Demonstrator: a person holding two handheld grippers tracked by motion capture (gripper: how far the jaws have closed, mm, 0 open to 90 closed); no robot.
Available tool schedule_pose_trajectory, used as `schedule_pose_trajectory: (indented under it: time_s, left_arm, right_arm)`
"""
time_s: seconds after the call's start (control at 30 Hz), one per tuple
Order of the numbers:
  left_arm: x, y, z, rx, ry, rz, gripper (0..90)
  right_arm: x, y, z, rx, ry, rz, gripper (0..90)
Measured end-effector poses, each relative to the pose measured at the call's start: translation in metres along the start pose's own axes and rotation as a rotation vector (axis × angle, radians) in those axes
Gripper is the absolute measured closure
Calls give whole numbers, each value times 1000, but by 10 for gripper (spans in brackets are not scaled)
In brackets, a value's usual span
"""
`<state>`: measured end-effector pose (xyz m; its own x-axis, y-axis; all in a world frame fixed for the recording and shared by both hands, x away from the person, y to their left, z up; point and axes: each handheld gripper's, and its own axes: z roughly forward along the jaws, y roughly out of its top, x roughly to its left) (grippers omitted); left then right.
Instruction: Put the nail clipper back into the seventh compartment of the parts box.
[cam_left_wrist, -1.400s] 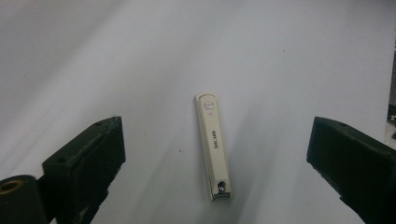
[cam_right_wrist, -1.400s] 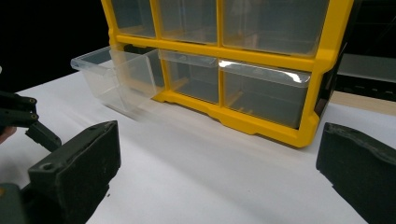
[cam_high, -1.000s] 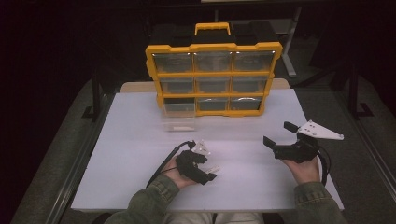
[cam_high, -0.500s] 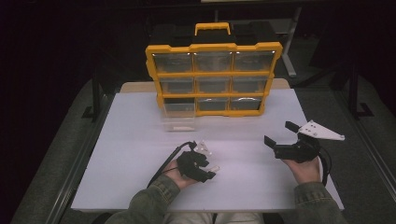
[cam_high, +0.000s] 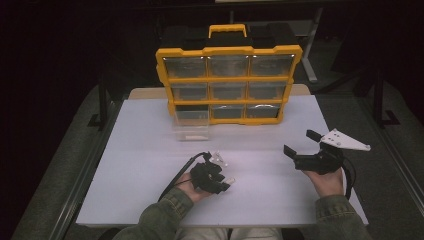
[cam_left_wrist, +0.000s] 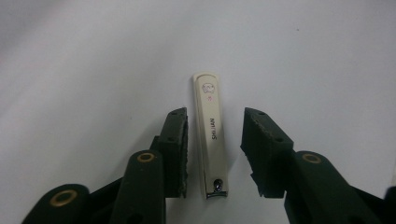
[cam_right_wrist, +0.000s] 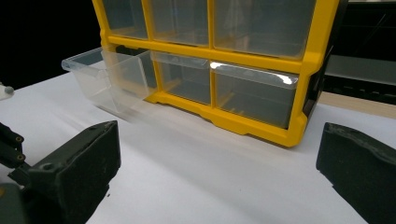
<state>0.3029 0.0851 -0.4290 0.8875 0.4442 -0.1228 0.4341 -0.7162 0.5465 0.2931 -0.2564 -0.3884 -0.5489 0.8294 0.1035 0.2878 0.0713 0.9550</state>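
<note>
White nail clipper (cam_left_wrist: 211, 140) lies between spread left gripper (cam_left_wrist: 215, 151) jaws | right gripper (cam_high: 303, 143) spread, 3 o'clock | organizer (cam_high: 229, 80) 12 o'clock on bench (cam_high: 140, 135)

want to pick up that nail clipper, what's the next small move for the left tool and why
Probably close the left tool on the nail clipper. The clipper lies flat on the white table, lengthwise between the open jaws, nearer the left one, not yet gripped. One bottom drawer of the yellow organizer is pulled out, a likely destination.
</note>
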Motion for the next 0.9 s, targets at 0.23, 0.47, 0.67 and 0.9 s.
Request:
schedule_pose_trajectory:
  time_s: [0.23, 0.47, 0.67, 0.9]
  left_arm:
    - [-1, 0, 3, 11, 7, -9, 724]
    - [-1, 0, 3, 12, 14, 2, 769]
    - [-3, 1, 3, 14, 23, 16, 773]
    - [-1, 2, 2, 25, 7, 22, 774]
  right_arm:
    - [0, 0, 0, -1, -1, -2, 0]
    - [0, 0, -1, -3, -6, -2, 0]
    - [0, 0, 0, -1, -2, -3, 0]
    - [0, -1, 0, 1, 2, 0, 0]
